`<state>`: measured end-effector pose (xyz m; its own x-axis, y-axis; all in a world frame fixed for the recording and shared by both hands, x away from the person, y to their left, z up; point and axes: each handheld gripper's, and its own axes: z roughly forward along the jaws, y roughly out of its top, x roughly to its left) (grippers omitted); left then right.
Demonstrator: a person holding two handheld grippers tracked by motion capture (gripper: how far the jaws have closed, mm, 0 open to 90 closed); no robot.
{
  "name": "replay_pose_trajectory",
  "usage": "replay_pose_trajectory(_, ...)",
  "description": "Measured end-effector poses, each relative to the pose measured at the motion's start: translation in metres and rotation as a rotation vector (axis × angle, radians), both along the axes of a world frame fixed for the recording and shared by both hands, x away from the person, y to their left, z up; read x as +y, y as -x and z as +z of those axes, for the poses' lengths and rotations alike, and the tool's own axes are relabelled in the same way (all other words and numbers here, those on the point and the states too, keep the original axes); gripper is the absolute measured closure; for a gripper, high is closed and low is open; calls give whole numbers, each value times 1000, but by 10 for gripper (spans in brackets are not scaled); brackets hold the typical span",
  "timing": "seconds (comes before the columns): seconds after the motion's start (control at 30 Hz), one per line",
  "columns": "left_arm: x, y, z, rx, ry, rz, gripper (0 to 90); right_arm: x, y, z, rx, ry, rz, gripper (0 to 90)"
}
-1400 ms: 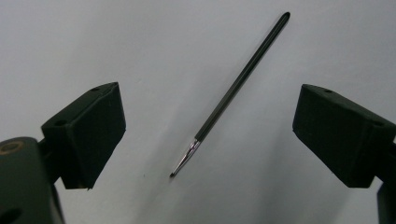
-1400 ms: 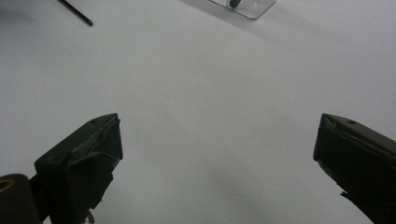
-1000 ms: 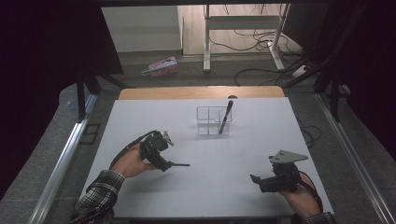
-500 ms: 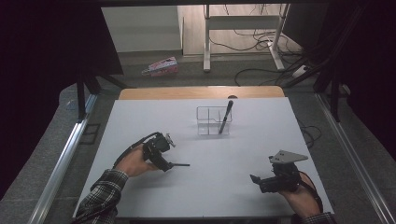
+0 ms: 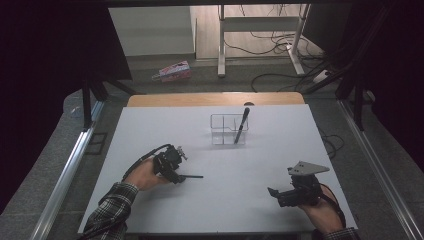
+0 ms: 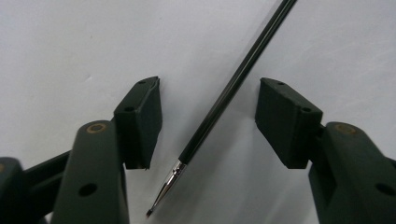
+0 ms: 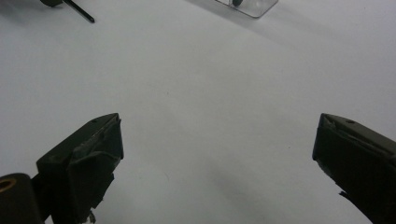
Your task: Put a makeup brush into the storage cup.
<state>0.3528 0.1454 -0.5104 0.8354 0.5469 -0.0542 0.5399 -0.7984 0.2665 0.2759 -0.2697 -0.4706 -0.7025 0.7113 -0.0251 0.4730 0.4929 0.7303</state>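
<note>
A thin black paintbrush (image 6: 224, 100) with a metal ferrule lies flat on the white table (image 5: 215, 210), left of the middle. My left gripper (image 5: 176, 175) points down over it, and its jaws have just been closing. The brush handle runs between the pads (image 6: 144, 119), which stand clear of it on both sides. In the high view the brush (image 5: 192, 176) sticks out to the right of that gripper. My right gripper (image 5: 275, 193) rests near the front right edge with its jaws wide apart and nothing between them (image 7: 217, 154).
A clear plastic holder (image 5: 220, 131) stands at the middle back of the table with a black pen (image 5: 242, 125) leaning in it. A wooden strip (image 5: 215, 99) borders the far edge. Cables and a pink box (image 5: 172, 71) lie on the floor beyond.
The left forearm has shifted a little while its gripper stays over the brush. The right hand has not moved.
</note>
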Motion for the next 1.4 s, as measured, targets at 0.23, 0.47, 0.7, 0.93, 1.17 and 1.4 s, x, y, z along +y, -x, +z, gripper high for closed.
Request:
replay_pose_trajectory(0.23, 3, 2, 3, 5, -14, 2, 663, 0, 0, 0, 2, 4, 3, 20)
replay_pose_trajectory(0.47, 3, 6, 3, 2, -14, -32, 851, 1, 1, 0, 2, 11, 12, 22)
replay_pose_trajectory(0.7, 7, 3, 2, 24, 16, -17, 859, 1, 1, 0, 2, 9, 12, 23)
replay_pose_trajectory(0.93, 9, 5, 6, 39, 77, -20, 859, 1, 1, 0, 0, 6, 11, 23)
replay_pose_trajectory(1.17, 7, 12, 18, 3, 103, -46, 859, 1, 1, 1, -4, 7, 14, 23)
replay_pose_trajectory(1.4, 5, 23, 28, -38, 142, -69, 858, 1, 0, 2, -11, -7, 6, 24)
